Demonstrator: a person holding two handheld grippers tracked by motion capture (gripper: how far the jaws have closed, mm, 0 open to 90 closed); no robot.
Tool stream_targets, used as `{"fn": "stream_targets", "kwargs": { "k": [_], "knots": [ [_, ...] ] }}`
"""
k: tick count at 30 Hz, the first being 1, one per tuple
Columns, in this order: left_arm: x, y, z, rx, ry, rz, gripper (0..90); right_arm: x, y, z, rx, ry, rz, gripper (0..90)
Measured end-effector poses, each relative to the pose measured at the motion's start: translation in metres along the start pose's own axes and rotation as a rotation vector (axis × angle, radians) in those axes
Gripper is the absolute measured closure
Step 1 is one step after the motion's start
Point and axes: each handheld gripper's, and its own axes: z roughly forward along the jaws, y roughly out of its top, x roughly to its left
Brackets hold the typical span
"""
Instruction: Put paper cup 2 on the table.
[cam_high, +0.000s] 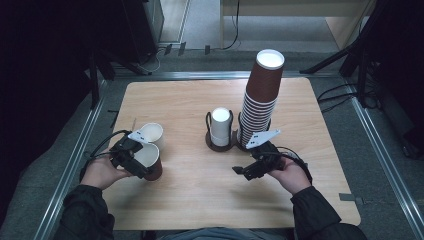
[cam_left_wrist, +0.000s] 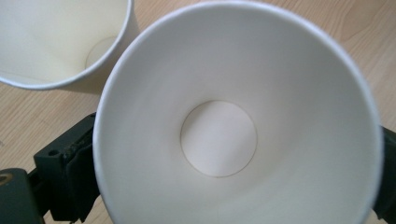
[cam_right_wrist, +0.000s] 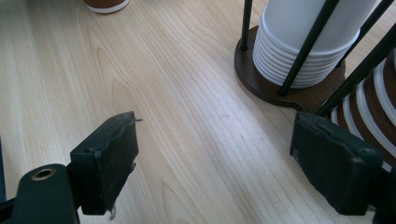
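Gripping a brown paper cup (cam_high: 149, 162) at its sides, your left gripper (cam_high: 131, 159) has its fingers (cam_left_wrist: 70, 172) clamped on the cup wall just under the rim, mouth facing the camera and white inside bare. A second cup (cam_high: 150, 133) stands just beyond it, rim almost touching the held one. Your right gripper (cam_high: 248, 171) hangs empty, fingers (cam_right_wrist: 109, 161) spread wide above bare worktop (cam_high: 200, 190), pointing toward the left side.

Judging from the layout, you look to be pulling cups off the stacks and setting them out singly; the step in hand seems to be placing this cup beside the one already standing. The next move calls for lowering it upright with a gap to its neighbour, so the rims do not knock, then letting go only once the base sits flat.

Outward from there: the short white cup stack (cam_high: 220, 126) in its wire holder (cam_high: 219, 142) sits mid-worktop, and the tall brown stack (cam_high: 260, 100) rises just right of it, leaning a little. Your right hand is near both bases, so mind the wire posts when you reach. The left edge of the worktop lies close to your left hand, leaving little room there; the middle and near side are open.
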Motion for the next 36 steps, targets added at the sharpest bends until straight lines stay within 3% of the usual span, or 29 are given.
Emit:
{"fn": "stream_targets", "kwargs": {
  "k": [6,18,24,36],
  "knots": [
    [-0.001,0.001,-0.01,-0.026,-0.004,-0.011,0.7,0.0,0.0,0.0,0.001,0.0,-0.003,15.7],
    [0.003,0.005,-0.036,-0.136,-0.012,-0.049,0.5,0.0,0.0,0.0,0.002,0.0,-0.004,15.7],
    [0.0,0.012,-0.043,-0.15,0.003,-0.06,0.5,0.0,0.0,0.0,0.001,0.001,-0.003,15.7],
    [-0.018,0.038,-0.036,-0.162,-0.008,0.005,0.5,0.002,0.0,-0.002,-0.001,0.0,-0.008,15.7]
  ]
}}
